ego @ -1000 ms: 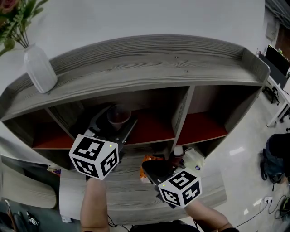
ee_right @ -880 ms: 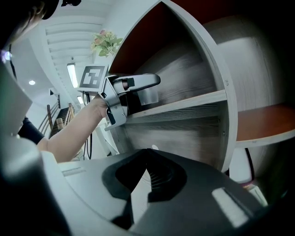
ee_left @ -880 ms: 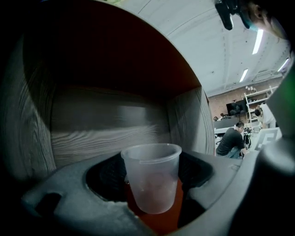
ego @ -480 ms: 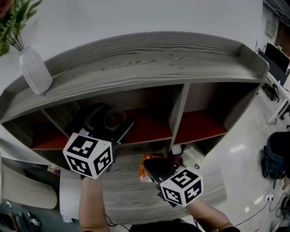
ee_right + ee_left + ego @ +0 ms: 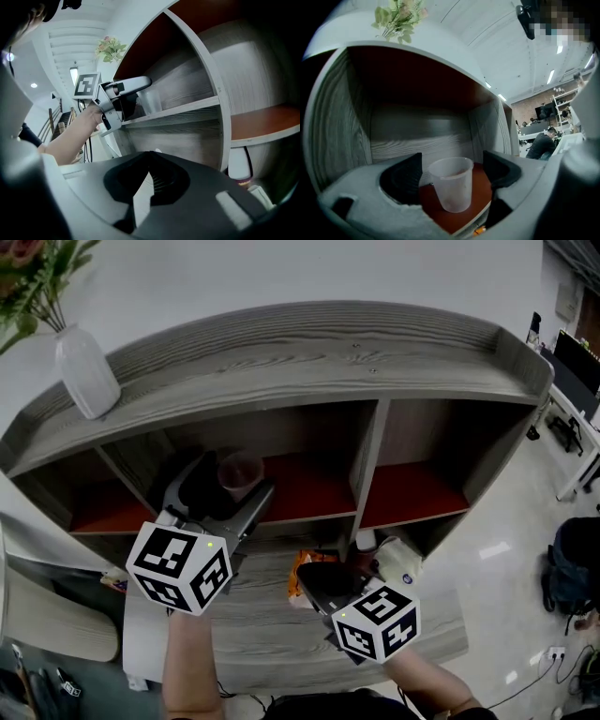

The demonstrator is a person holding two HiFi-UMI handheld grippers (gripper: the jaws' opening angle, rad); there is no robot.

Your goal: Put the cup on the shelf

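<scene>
Far left, on top of the grey wood-grain shelf unit point(image 5: 309, 352), there's a white vase point(image 5: 86, 379) with some flowers in it. Under that top board the shelf is split into compartments with reddish-brown floors.

Moving right, the left gripper point(image 5: 230, 491) is poked into the middle compartment, over toward its left wall. Its tongs are spreading apart right now. The cup point(image 5: 451, 183), a frosted see-through plastic one, stands upright on the red floor between them. In the left gripper view there's a sliver of gap on both sides, so neither pad point(image 5: 404, 177) is actually pressing on it. The cup is sitting on the shelf on its own.

Next over, lower down and in front of the shelf, the right gripper point(image 5: 317, 583) hangs over the wood-grain surface below. Its tongs are pinched together with nothing between them. Just beside it there's something orange point(image 5: 302, 568), can't tell what, and a white thing point(image 5: 398, 559).

The right-hand compartment point(image 5: 412, 493) shows only its red floor. Way over right on the floor is a dark bag point(image 5: 572, 559).
</scene>
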